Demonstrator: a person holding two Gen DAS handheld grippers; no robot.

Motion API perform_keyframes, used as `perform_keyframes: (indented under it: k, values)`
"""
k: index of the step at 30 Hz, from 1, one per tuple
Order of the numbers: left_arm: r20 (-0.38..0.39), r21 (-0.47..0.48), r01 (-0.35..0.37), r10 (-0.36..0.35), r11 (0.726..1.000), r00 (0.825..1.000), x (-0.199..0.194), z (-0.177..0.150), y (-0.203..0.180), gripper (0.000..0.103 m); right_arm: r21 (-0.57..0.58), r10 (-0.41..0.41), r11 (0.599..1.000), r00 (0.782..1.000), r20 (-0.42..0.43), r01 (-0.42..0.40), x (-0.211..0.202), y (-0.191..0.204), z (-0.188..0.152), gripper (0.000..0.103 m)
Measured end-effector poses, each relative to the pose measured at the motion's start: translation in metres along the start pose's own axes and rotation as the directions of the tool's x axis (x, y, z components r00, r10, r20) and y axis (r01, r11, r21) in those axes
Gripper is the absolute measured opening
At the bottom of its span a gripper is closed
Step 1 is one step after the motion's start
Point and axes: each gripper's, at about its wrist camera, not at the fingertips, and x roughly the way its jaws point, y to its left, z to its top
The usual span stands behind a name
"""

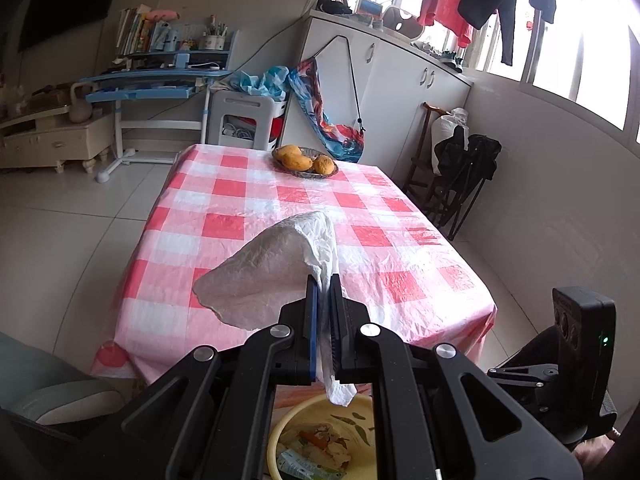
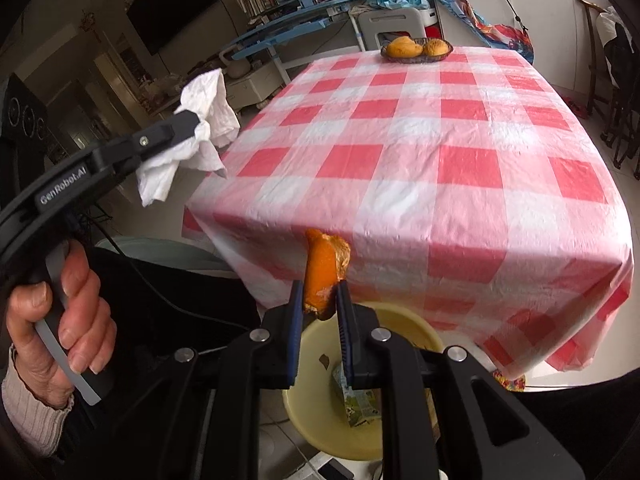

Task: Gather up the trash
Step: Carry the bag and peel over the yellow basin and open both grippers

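1. Lived-in home, dining corner of a family room: table [image 1: 248, 200] under a red-and-white checked plastic cloth, with a shallow dish of mangoes [image 1: 305, 159] at the far end.
2. Blue child's study desk [image 1: 160, 80] along the wall, stacked with books and a cup of pens.
3. Laundry [image 1: 480, 4] hung to dry before the windows, above white cupboards [image 1: 400, 92].
4. Dark wall-mounted television [image 2: 176, 4], tiled floor [image 1: 60, 216], folded chairs [image 1: 464, 168] against the wall.

My crinkly white paper napkin [image 1: 276, 264] looks matt next to the glossy plastic checked tablecloth [image 1: 280, 200] under it.
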Motion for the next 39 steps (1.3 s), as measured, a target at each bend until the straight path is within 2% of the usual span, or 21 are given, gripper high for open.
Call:
perform_keyframes:
  k: [5,8,9,11,15,17,19,20,23,25,28,29,30,31,32,33,34,36,37,39]
  values:
    - [-0.032,-0.014,0.022,-0.022,1.000,0.999,-0.011,-0.017,-0.005,0.006,-0.019,-0.046,0.999,0.987,-0.151,0.043,0.025,0.004,-0.020,0.020]
    - [-0.071,-0.012,0.048,-0.049,0.999,0.996,-0.014,-0.030,-0.011,0.006,-0.010,-0.092,0.996,0.981,-0.169,0.091,0.030,-0.001,-0.024,0.025]
    - [-0.083,-0.007,0.056,-0.056,0.998,0.995,-0.014,-0.034,-0.014,0.006,0.009,-0.090,0.996,0.985,-0.149,0.093,0.027,-0.004,-0.021,0.028]
    - [-0.115,0.003,0.073,-0.072,0.997,0.991,-0.014,-0.043,-0.020,0.006,0.055,-0.101,0.993,0.991,-0.085,0.106,0.015,-0.011,-0.017,0.052]
    - [-0.202,0.001,0.113,-0.111,0.994,0.973,-0.009,-0.058,-0.028,0.006,0.164,-0.091,0.984,0.992,0.088,0.076,-0.018,-0.027,-0.011,0.057]
    - [-0.260,-0.009,0.137,-0.135,0.991,0.956,-0.004,-0.069,-0.032,0.006,0.198,-0.106,0.978,0.976,0.187,0.069,-0.037,-0.031,-0.008,0.067]
    - [-0.321,-0.021,0.162,-0.160,0.987,0.933,0.002,-0.079,-0.036,0.006,0.212,-0.116,0.976,0.956,0.269,0.059,-0.052,-0.033,-0.005,0.068]
    - [-0.358,-0.028,0.181,-0.179,0.983,0.917,0.006,-0.085,-0.039,0.006,0.216,-0.124,0.975,0.945,0.302,0.059,-0.059,-0.033,-0.005,0.071]
    - [-0.416,-0.019,0.188,-0.178,0.982,0.892,0.012,-0.096,-0.045,0.007,0.227,-0.142,0.972,0.925,0.352,0.063,-0.067,-0.034,-0.005,0.075]
    - [-0.452,-0.022,0.198,-0.186,0.980,0.872,0.016,-0.100,-0.047,0.014,0.238,-0.152,0.969,0.921,0.358,0.068,-0.069,-0.036,-0.005,0.080]
    - [-0.472,-0.036,0.194,-0.188,0.980,0.862,0.019,-0.102,-0.045,0.028,0.252,-0.173,0.964,0.922,0.346,0.087,-0.068,-0.036,-0.002,0.084]
    - [-0.468,-0.038,0.191,-0.186,0.981,0.864,0.018,-0.102,-0.044,0.030,0.253,-0.181,0.963,0.922,0.343,0.095,-0.068,-0.036,-0.001,0.086]
    - [-0.458,-0.037,0.183,-0.179,0.982,0.871,0.016,-0.100,-0.044,0.036,0.255,-0.194,0.961,0.921,0.339,0.109,-0.069,-0.037,0.002,0.088]
    - [-0.439,-0.032,0.170,-0.166,0.985,0.883,0.014,-0.098,-0.043,0.044,0.256,-0.213,0.958,0.917,0.336,0.128,-0.071,-0.037,0.002,0.091]
    - [-0.413,-0.020,0.153,-0.148,0.988,0.899,0.012,-0.094,-0.043,0.047,0.254,-0.233,0.955,0.912,0.337,0.150,-0.071,-0.036,0.002,0.093]
    - [-0.375,-0.001,0.126,-0.117,0.992,0.920,0.007,-0.089,-0.043,0.052,0.249,-0.262,0.951,0.902,0.343,0.182,-0.072,-0.033,0.002,0.093]
    - [-0.322,0.029,0.085,-0.071,0.996,0.944,0.001,-0.084,-0.044,0.058,0.243,-0.299,0.944,0.887,0.352,0.222,-0.075,-0.031,0.001,0.095]
    - [-0.226,0.068,0.006,0.010,0.998,0.974,-0.010,-0.074,-0.045,0.069,0.213,-0.371,0.927,0.847,0.382,0.310,-0.078,-0.023,0.000,0.095]
    - [-0.174,0.078,-0.034,0.047,0.996,0.984,-0.016,-0.070,-0.044,0.074,0.193,-0.393,0.919,0.829,0.397,0.343,-0.081,-0.018,-0.001,0.095]
    - [-0.097,0.082,-0.092,0.100,0.992,0.990,-0.024,-0.063,-0.043,0.079,0.157,-0.424,0.904,0.798,0.428,0.396,-0.085,-0.009,-0.003,0.095]
